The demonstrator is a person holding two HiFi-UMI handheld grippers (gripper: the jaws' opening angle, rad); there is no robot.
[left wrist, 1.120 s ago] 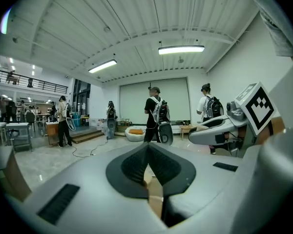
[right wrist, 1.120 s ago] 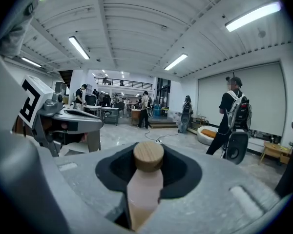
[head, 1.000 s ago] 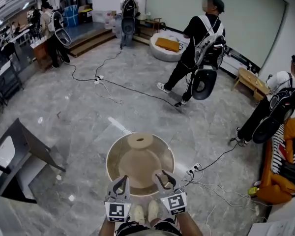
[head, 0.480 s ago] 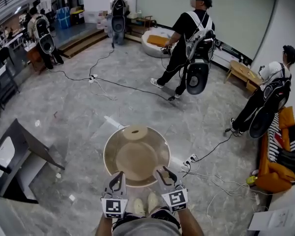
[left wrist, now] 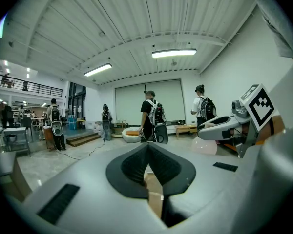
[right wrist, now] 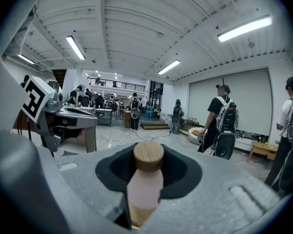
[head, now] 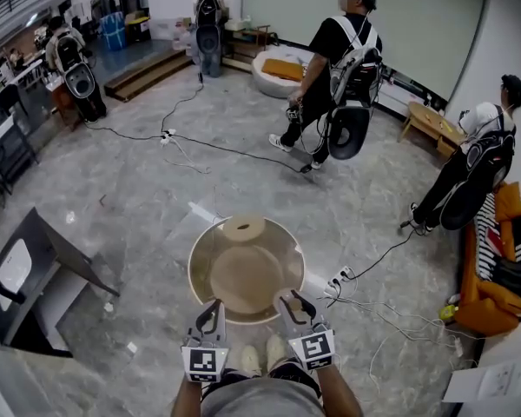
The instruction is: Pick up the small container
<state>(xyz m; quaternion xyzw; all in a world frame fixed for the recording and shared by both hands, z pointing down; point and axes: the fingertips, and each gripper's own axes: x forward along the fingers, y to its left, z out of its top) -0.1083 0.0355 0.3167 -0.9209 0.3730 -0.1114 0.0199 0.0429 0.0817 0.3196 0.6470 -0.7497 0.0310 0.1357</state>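
While the right tool [right wrist: 147,152] is clamped on the container [right wrist: 145,186], a pale pink body with a wooden cap, the left tool [left wrist: 147,150] has its jaws together on nothing; only a tan sliver shows behind them. The container lies along the right jaws with its cap toward their tips, so the pick-up looks done or nearly so.

Slipping is the main risk, I judge. The pads seem to bear on the smooth body rather than under the cap, so any easing of the squeeze, or a quick swing, could let it slide out forward. Both tools hang over the near rim of the round bench [head: 195,272], so a dropped container might strike that rim and bounce to the floor. Loose cables [head: 365,320] lie on the floor to the right of the right tool, and a step that way could catch them and jolt the hold.

Only the right gripper view shows the container at all; from the head view it cannot be made out between those jaws. The head view alone shows where the tools stand: side by side, apart, with a round disc [head: 244,228] on the bench well beyond them.
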